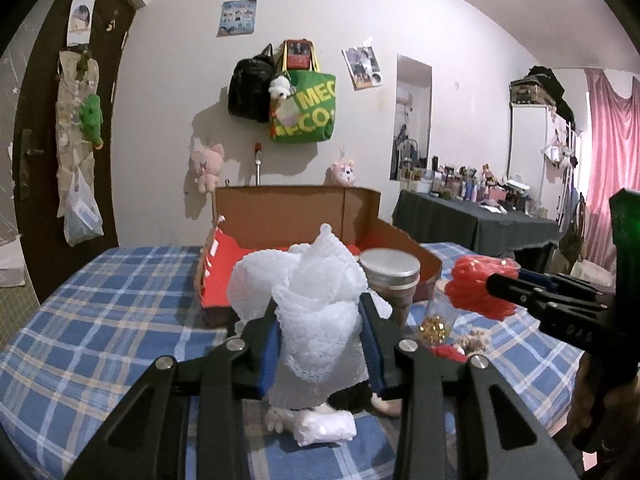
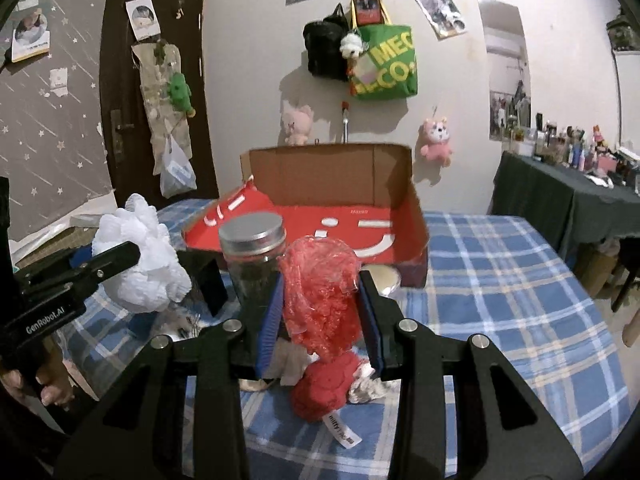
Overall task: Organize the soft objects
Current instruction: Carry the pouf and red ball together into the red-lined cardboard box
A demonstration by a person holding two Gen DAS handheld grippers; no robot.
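Note:
My left gripper is shut on a white foam net bundle and holds it above the plaid table; it also shows in the right wrist view. My right gripper is shut on a red foam net bundle, which also shows at the right of the left wrist view. An open cardboard box with a red inside stands behind both. A red plush toy lies under the right gripper. A black and white plush lies under the left gripper.
A glass jar with a metal lid stands in front of the box. A small bag of gold pieces lies by it. The blue plaid tablecloth covers the table. A dark table with bottles stands at the right.

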